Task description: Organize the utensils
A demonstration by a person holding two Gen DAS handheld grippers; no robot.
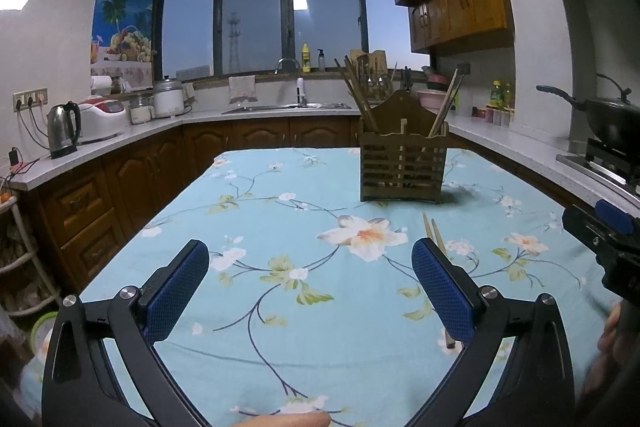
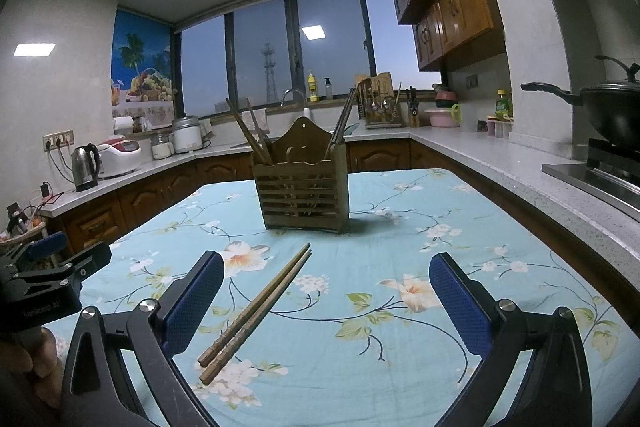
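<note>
Both tools hover wide open and empty over a floral-clothed desk (image 2: 400,367): the right tool (image 2: 326,303) frames a pair of wooden chopsticks (image 2: 256,315) lying side by side on the cloth, thick ends nearest the camera and closer to its left finger, apparently lined up for a pickup. The left tool (image 1: 310,291) waits alongside, the same pair showing just past its right finger. Further back stands the slatted wooden holder (image 2: 302,199), upright near the desk's far end, other chopsticks already leaning in its left and right compartments — the likely destination. Kitchen counters and a dusk-lit window (image 2: 260,59) lie beyond.
</note>
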